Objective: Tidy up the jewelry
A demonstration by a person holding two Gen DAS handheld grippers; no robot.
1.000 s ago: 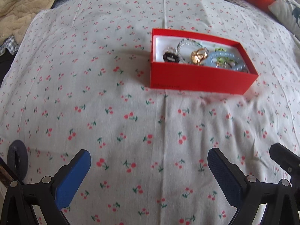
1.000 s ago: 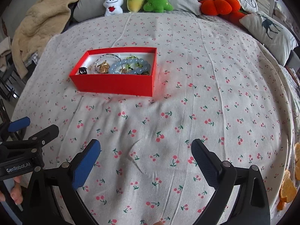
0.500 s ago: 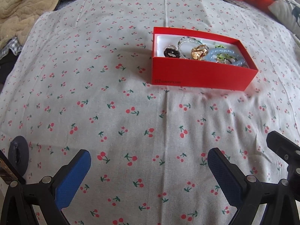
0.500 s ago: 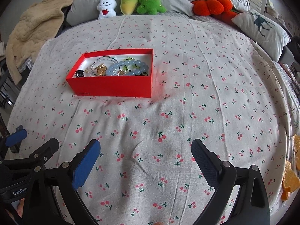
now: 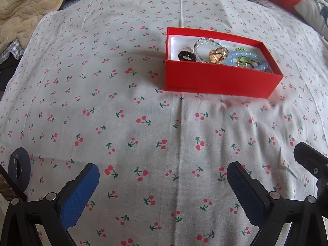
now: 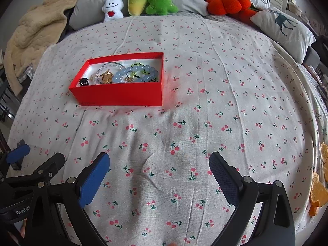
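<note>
A red open box (image 5: 221,80) (image 6: 121,96) sits on the cherry-print bedspread. It holds jewelry: a pale blue bead bracelet (image 5: 248,58) (image 6: 135,74), a gold piece (image 5: 218,55) (image 6: 107,77), a dark ring (image 5: 187,55) (image 6: 83,81) and a thin bead strand (image 5: 205,42). My left gripper (image 5: 163,181) is open and empty, low over the cloth, well short of the box. My right gripper (image 6: 158,169) is open and empty, near the front of the bed, to the right of the left gripper (image 6: 18,153).
Plush toys (image 6: 141,0), an orange pumpkin cushion (image 6: 227,4) and pillows (image 6: 280,28) line the head of the bed. A beige blanket (image 6: 34,30) lies at the far left. Orange plush pieces (image 6: 317,188) sit at the right edge.
Both grippers have drawn back and risen slightly, so the box looks a little farther and higher in the views. Their jaws stay open. The box has not moved.
</note>
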